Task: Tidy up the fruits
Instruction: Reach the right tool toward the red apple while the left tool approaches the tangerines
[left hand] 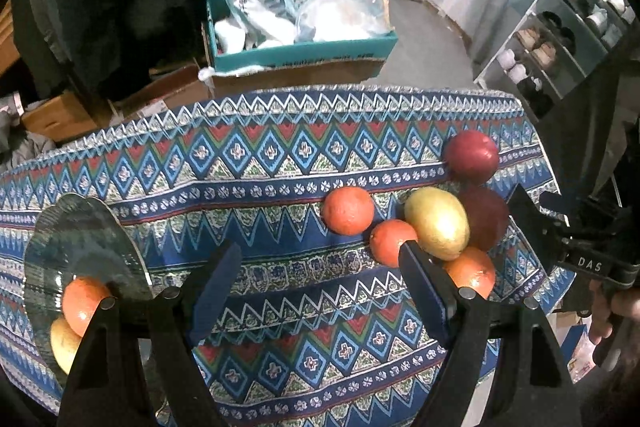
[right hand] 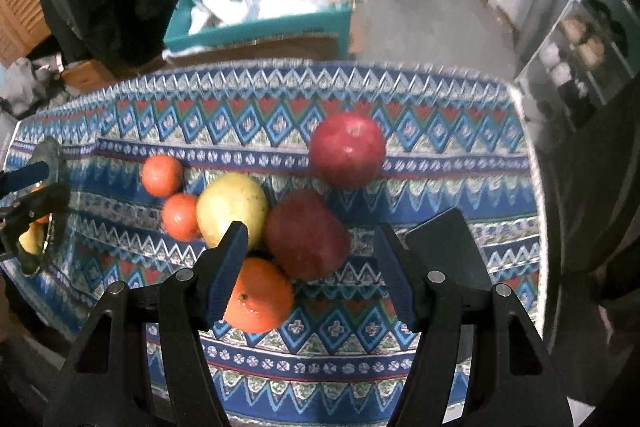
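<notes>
Nearest the right gripper (right hand: 308, 267), an orange (right hand: 260, 297) lies on the patterned cloth (right hand: 304, 359), half tucked behind the left finger, while a dark red apple (right hand: 306, 233) sits right between the parted jaws. Nothing is pinched; the pads stand clear of both fruits and the gap is empty air above them. My guess is the tool is lined up on that apple because it is the closest piece with room on its right side, where bare cloth runs out to the table's edge (right hand: 536, 211).

Touching the apple's left flank is a yellow fruit (right hand: 232, 209), and two small oranges (right hand: 181, 217) press against that in turn. Packed this tight, lifting one may nudge the rest, I reckon. Farther back a second red apple (right hand: 348, 149) stands alone, well apart from the cluster, with open cloth all round it.

Over on the left, the left gripper (left hand: 320, 283) also hangs with its jaws wide and nothing in them, above a free strip of cloth between the cluster and a glass plate (left hand: 80, 227). That plate sits by the near left edge and already carries an orange (left hand: 82, 303) and a yellow fruit (left hand: 62, 345), so it looks like the collecting spot. Its far half is bare.

Beyond the table's far edge there is only floor, a teal box (left hand: 304, 53) and a shoe rack (left hand: 560, 39).
</notes>
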`<state>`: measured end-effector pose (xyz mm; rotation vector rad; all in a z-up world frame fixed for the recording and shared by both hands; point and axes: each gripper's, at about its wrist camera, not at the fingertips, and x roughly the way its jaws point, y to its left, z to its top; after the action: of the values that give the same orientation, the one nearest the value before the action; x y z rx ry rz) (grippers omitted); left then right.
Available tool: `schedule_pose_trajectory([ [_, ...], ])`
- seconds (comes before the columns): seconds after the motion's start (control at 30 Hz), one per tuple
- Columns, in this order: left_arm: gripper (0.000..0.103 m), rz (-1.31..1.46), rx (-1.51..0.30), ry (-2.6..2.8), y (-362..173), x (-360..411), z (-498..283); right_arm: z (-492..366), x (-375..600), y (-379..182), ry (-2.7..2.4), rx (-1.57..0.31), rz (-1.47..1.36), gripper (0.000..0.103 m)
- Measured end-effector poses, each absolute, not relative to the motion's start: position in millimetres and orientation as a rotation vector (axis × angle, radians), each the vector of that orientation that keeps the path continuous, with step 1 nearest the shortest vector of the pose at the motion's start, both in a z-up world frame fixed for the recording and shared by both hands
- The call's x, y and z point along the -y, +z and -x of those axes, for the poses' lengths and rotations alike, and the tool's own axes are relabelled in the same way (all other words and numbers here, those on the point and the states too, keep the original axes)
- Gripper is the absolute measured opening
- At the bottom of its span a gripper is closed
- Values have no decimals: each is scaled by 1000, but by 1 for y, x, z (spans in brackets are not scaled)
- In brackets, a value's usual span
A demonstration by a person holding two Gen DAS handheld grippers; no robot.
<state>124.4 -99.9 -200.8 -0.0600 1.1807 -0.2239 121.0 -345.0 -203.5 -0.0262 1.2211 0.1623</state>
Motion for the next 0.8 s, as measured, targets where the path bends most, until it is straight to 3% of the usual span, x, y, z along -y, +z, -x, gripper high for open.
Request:
schedule_pose_trajectory([
  [0.53, 82, 55, -1242, -208, -240, 104, -145, -135, 346, -261, 219, -1340, 39, 66],
  [0.8, 82, 94, -1242, -210, -250, 109, -155, -145, 345, -279, 262, -1352, 22, 72],
])
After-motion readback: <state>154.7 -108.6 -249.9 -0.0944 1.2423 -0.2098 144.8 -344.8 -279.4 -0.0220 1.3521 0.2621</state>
